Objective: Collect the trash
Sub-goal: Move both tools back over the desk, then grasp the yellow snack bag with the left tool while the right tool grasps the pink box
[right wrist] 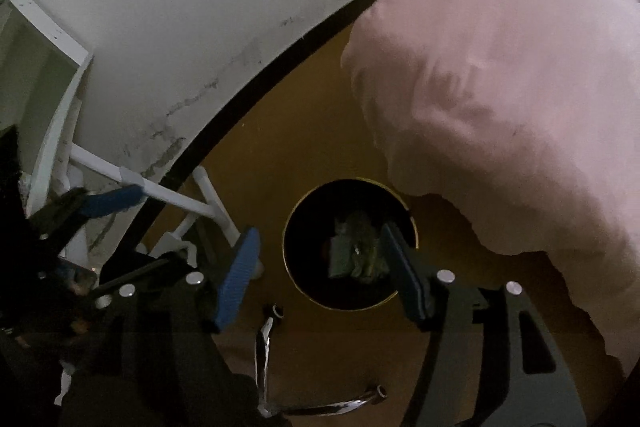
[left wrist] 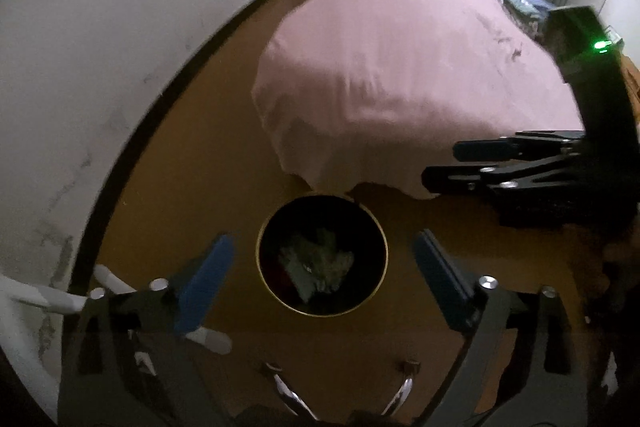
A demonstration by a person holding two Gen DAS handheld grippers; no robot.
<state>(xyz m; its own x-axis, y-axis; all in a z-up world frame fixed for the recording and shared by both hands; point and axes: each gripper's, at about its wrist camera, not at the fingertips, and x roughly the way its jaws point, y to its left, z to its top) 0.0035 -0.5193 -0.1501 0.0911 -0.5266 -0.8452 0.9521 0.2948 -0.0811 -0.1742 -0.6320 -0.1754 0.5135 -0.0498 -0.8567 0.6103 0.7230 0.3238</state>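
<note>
We see the round bin [left wrist: 322, 255] on the floor by the pink bed [left wrist: 400, 75]; crumpled trash [left wrist: 316, 265] inside, too dark to identify. Left tongs [left wrist: 322, 267] spread wide, empty. Right tongs [right wrist: 320, 267] apart, empty, one finger overlapping the bin's rim.

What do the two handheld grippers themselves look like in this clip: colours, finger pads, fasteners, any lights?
Both the left gripper and right gripper are black linkage frames with silver round pivot pins and ribbed blue finger pads. In the left wrist view, the right gripper's boxy black body carries a small green light.
</note>
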